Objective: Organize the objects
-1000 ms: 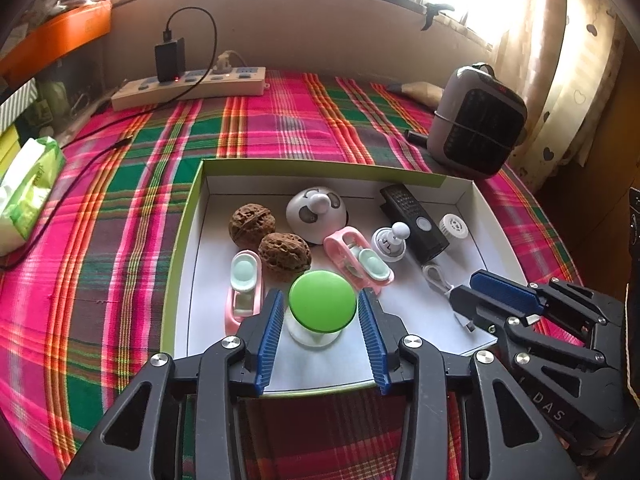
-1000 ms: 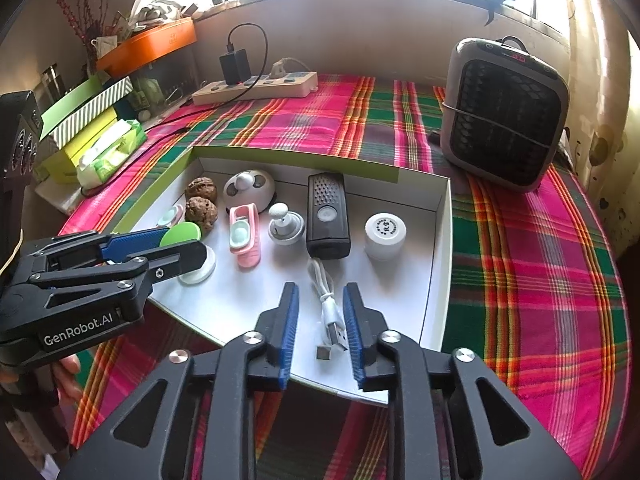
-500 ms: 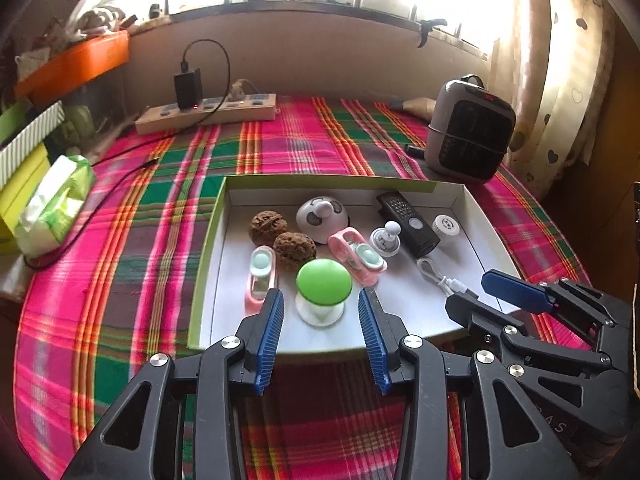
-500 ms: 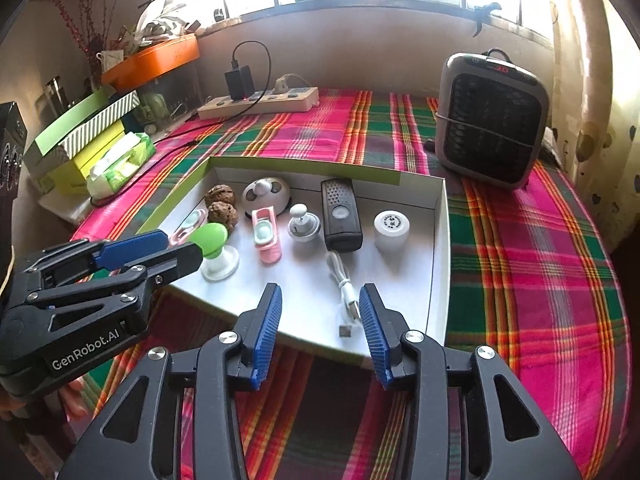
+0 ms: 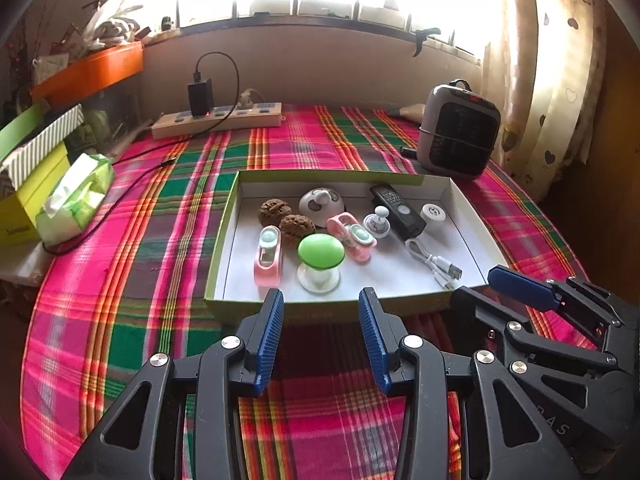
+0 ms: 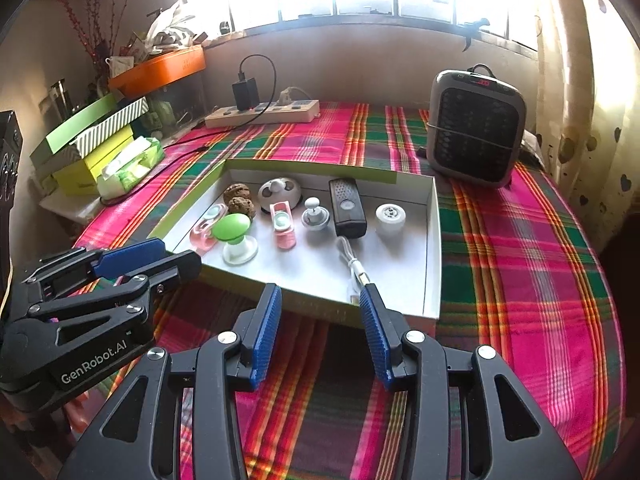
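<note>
A shallow white box with a green rim (image 5: 328, 176) (image 6: 312, 168) lies on the plaid cloth. In it stand a green-capped white knob (image 5: 321, 251) (image 6: 232, 227), two walnuts (image 5: 274, 211), two pink clips (image 5: 268, 256), a black remote-like device (image 5: 397, 210) (image 6: 347, 208), a white cylinder (image 6: 390, 216) and a white USB cable (image 5: 434, 260) (image 6: 352, 258). My left gripper (image 5: 320, 296) hangs open just short of the box's near wall, nothing between its fingers. My right gripper (image 6: 320, 294) is open too, in front of the cable's plug and not touching it.
A grey heater (image 6: 476, 128) stands behind the box at the right. A power strip (image 5: 218, 120) with a black charger lies by the back wall. A tissue pack (image 5: 74, 196) and stacked boxes (image 5: 28, 168) crowd the left edge. A curtain hangs at right.
Both grippers have drawn back out of the box to in front of its near wall. The right jaws have widened away from the cable. The green-capped knob stays in the box.
</note>
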Tool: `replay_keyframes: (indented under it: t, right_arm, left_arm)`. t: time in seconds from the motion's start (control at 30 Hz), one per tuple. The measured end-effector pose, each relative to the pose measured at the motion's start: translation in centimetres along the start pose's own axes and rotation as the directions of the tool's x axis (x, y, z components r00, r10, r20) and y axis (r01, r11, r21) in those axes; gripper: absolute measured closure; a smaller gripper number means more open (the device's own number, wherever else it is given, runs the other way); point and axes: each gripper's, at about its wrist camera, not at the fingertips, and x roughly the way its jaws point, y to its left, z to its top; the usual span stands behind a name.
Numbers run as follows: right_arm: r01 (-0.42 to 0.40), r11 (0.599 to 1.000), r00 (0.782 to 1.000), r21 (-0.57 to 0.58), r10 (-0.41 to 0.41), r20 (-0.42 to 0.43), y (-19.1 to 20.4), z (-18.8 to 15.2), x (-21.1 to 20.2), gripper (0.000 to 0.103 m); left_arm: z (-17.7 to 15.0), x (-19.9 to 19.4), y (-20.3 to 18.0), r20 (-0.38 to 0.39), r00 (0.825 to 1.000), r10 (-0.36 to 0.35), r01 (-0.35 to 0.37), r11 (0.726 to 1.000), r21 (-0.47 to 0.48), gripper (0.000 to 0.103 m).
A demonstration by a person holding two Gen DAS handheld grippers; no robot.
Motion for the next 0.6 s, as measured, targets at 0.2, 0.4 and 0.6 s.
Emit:
replay_keyframes:
  t: [0.2, 0.4, 0.6]
  right_arm:
    - [0.01, 1.0, 1.0, -0.006, -0.009, 0.006, 0.4, -0.7, -0.7, 0.06]
    - [0.009, 1.0, 1.0, -0.001, -0.009, -0.003, 0.7, -1.8, -1.1, 0.06]
    - [0.016, 1.0, 1.0, 0.02, -0.016, -0.022, 0.8, -3.2, -1.4, 0.06]
  left_arm:
    - [-0.8, -0.7, 0.0, 0.004, 1.0, 0.006, -0.006, 1.0, -0.004, 0.066]
    - [-2.0, -1.1, -0.2, -0.007, 1.0, 0.012, -0.012, 1.0, -0.003, 0.066]
    - [-3.8, -1.1, -0.6, -0.034, 0.999, 0.02, -0.02, 1.0, 0.011, 0.066]
